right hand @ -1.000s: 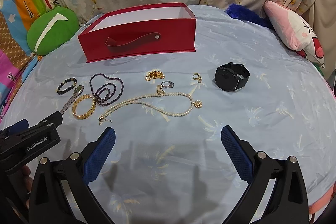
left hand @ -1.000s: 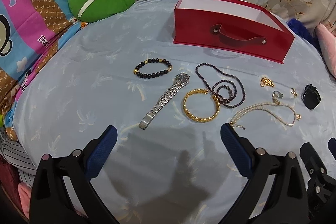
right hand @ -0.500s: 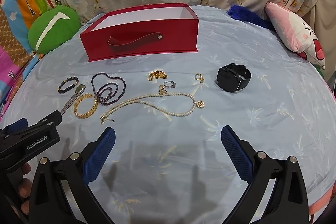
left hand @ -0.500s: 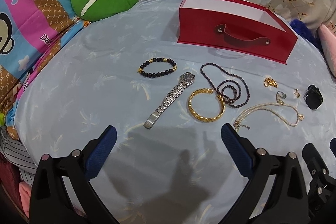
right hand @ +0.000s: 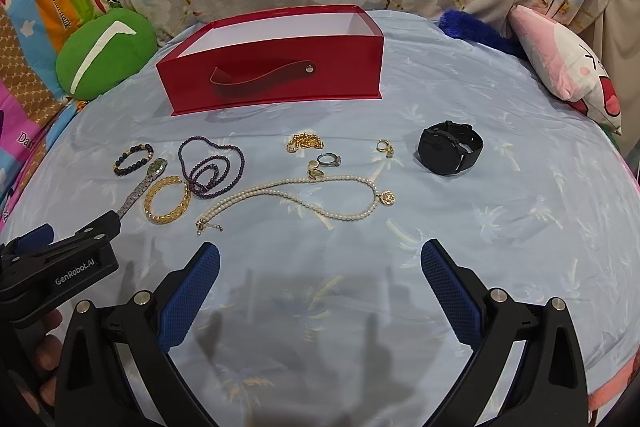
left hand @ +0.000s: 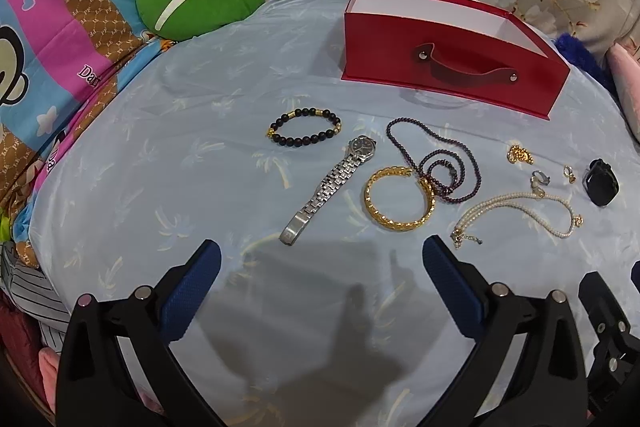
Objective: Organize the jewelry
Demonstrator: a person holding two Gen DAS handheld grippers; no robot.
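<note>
Pale blue bedsheet (right hand: 480, 227) with jewelry laid out in front of an open red box (right hand: 272, 75). Only the right wrist view catches the pink pillow (right hand: 560, 67). Left gripper (left hand: 320, 259) and right gripper (right hand: 320, 259) both spread wide, empty, over bare sheet near the pearl necklace (right hand: 304, 199).

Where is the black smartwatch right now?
The black smartwatch lies on the blue sheet at the row's right end in the right wrist view, beyond the small gold earring.
</note>
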